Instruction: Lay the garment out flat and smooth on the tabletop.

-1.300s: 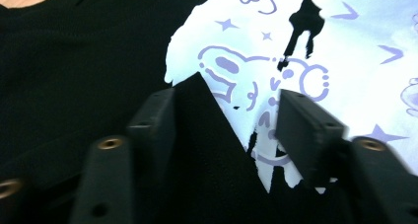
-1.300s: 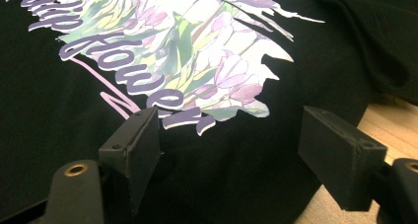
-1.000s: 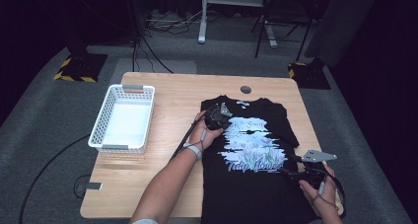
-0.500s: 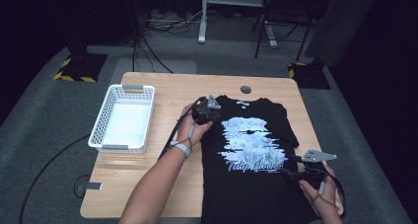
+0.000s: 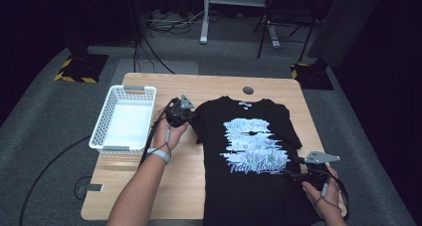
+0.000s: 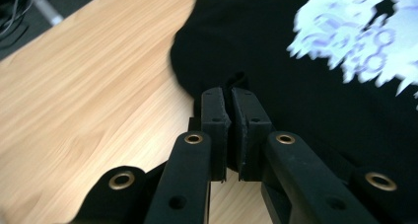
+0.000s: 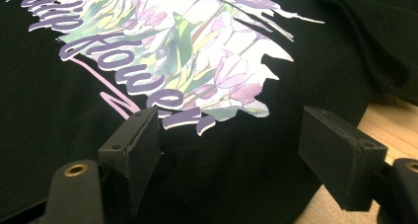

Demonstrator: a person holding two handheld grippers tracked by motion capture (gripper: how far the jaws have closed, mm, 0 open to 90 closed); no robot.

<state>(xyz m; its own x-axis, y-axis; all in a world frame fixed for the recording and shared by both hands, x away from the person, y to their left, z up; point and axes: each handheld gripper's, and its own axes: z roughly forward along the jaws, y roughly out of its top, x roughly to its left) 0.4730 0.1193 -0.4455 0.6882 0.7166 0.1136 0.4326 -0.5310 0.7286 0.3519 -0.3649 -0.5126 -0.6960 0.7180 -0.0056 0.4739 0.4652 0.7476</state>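
A black T-shirt [image 5: 254, 186] with a pale tulip print [image 5: 254, 146] lies face up on the wooden table [image 5: 184, 191]. My left gripper [image 5: 191, 118] sits at the shirt's left sleeve edge, just above the table. Its jaws are shut and pinch a small fold of the black sleeve fabric [image 6: 237, 80] at the left gripper's [image 6: 229, 93] tips. My right gripper [image 5: 297, 172] rests at the shirt's lower right side. In the right gripper view the right gripper [image 7: 231, 135] stands wide open over the bottom of the print [image 7: 197, 61], with cloth lying beneath the jaws but none gripped.
A white plastic basket [image 5: 99, 134] stands at the table's left side, close to my left hand. A round cable port [image 5: 248, 90] sits at the far edge. Bare wood [image 6: 88, 95] lies left of the shirt. Chair and stand legs rise on the floor beyond.
My left gripper has moved left from over the shirt's chest to its left edge, with the sleeve drawn out that way. The right gripper has stayed put.
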